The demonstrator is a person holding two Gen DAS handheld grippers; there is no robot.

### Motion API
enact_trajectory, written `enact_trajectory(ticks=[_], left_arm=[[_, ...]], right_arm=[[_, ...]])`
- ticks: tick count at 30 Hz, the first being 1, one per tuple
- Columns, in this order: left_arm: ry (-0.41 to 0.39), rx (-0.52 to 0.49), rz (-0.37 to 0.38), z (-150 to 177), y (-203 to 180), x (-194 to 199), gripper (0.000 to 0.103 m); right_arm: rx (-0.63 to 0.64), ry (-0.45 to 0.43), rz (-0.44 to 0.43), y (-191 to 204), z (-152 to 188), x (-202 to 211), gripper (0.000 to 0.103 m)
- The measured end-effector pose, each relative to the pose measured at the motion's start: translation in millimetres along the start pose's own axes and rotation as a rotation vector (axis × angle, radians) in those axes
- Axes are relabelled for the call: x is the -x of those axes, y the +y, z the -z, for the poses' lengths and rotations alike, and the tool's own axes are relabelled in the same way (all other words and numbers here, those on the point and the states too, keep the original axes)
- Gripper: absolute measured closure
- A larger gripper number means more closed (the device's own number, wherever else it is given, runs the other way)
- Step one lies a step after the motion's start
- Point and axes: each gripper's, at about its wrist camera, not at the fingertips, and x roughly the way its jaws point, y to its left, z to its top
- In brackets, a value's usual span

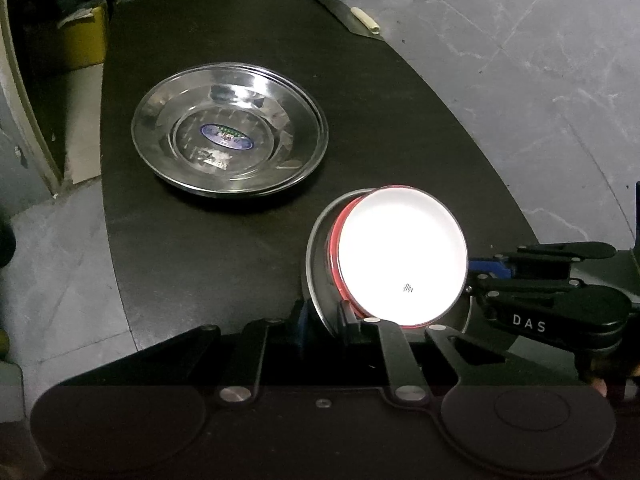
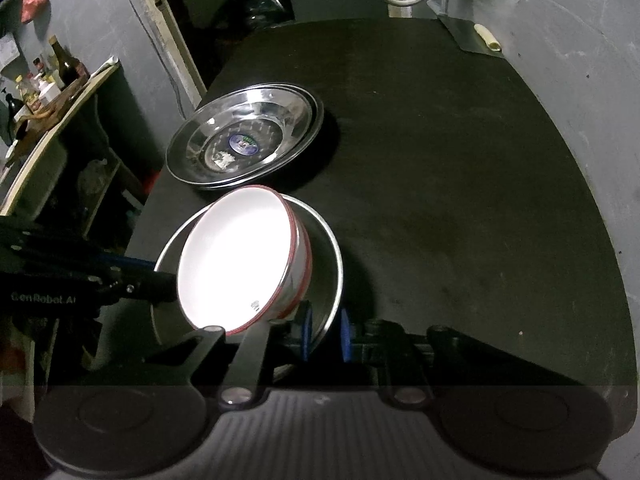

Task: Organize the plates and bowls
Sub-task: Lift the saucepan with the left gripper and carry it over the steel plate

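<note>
A white bowl with a red rim [image 1: 400, 258] sits tilted inside a steel bowl [image 1: 316, 256] near the table's front. My left gripper [image 1: 324, 320] is shut on the steel bowl's near rim. My right gripper [image 2: 326, 330] is shut on the same steel bowl [image 2: 326, 256] at its opposite rim, the white bowl [image 2: 236, 260] leaning toward it. The right gripper also shows in the left wrist view [image 1: 486, 270]. A stack of steel plates [image 1: 230, 134] lies further back on the table; it shows in the right wrist view too [image 2: 244, 136].
The dark rounded table [image 1: 360, 100] stands on a grey tiled floor. A cleaver [image 2: 470, 36] lies at its far right edge. A side shelf with bottles [image 2: 44, 80] stands to the left, a yellow box [image 1: 80, 36] at far left.
</note>
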Motion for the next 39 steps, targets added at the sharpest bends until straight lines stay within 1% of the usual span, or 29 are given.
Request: enact_trajectory(ticks=[11, 18, 29, 39], left_arm=[[-0.016, -0.001, 0.008, -0.1, -0.4, 2.9, 0.088], [-0.024, -0.011, 0.0, -0.1, -2.6, 4.0, 0.088], [-0.085, -0.016, 0.011, -9.5, -5.0, 17.8, 0.088], [-0.116, 0.017, 0.028, -18.6, -2.7, 20.9, 0.089]], right_arm=[[-0.033, -0.018, -0.011, -4.6, 2.6, 5.9, 0.086], [-0.04, -0.034, -0.021, -5.8, 1.5, 8.2, 0.086], [-0.045, -0.081, -0.028, -7.8, -8.6, 17.5, 0.086], [-0.049, -0.11, -0.029, -10.5, -18.5, 20.9, 0.086]])
